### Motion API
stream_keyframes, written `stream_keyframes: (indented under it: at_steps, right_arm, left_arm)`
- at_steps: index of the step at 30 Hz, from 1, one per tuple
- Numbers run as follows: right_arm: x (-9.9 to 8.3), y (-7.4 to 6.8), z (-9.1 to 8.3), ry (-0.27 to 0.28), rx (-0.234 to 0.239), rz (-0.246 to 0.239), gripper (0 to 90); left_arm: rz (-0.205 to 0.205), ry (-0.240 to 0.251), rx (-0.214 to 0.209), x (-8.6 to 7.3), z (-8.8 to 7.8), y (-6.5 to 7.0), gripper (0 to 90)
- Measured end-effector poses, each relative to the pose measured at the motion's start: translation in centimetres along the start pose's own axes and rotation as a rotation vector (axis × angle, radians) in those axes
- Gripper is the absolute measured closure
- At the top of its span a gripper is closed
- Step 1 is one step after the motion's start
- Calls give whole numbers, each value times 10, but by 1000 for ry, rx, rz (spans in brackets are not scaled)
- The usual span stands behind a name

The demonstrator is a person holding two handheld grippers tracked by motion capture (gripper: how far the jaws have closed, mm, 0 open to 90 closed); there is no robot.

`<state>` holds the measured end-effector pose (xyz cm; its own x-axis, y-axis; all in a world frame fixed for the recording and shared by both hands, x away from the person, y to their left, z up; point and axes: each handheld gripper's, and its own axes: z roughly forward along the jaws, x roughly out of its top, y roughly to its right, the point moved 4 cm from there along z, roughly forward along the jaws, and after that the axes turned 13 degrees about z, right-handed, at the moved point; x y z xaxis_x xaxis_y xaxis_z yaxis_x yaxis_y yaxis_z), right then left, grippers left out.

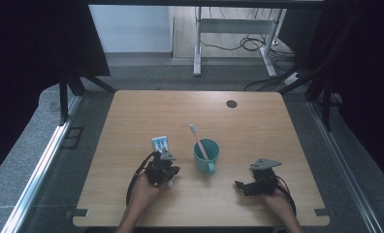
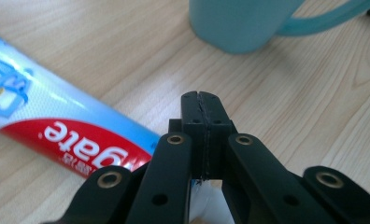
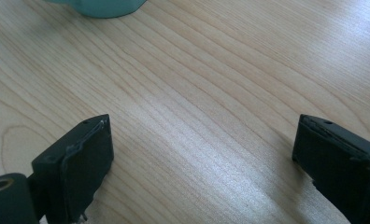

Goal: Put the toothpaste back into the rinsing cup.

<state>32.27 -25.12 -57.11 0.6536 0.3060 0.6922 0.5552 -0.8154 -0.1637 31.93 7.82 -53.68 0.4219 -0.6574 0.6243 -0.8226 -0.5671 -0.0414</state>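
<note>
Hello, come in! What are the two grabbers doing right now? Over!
Left gripper fingers shut, empty, beside the toothpaste tube. Right gripper open over bare table. Toothbrush stands in the teal mug. Nothing blocking.

A light wooden tabletop (image 1: 258, 121) stands on grey carpet (image 1: 30, 136). Beyond it, a white desk frame (image 1: 236, 36) stands over tangled black cables (image 1: 250, 44).

Toothpaste tube (image 2: 57, 126): white, blue and red, lying flat on the table left of the mug. Mug (image 1: 206, 154): teal, upright, handle toward the person, holding a pink toothbrush (image 1: 199, 141) leaning leftward.
</note>
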Motion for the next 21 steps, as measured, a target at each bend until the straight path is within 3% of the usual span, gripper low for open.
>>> stream_keyframes:
  at_steps: [12, 21]
  right_arm:
    - [0, 0, 0, -1, 0, -1, 51]
    - [0, 0, 0, 0, 0, 0, 51]
  left_arm:
    - [-37, 15, 7, -20, -13, -9, 897]
    - [-64, -11, 21, -38, -20, -17, 897]
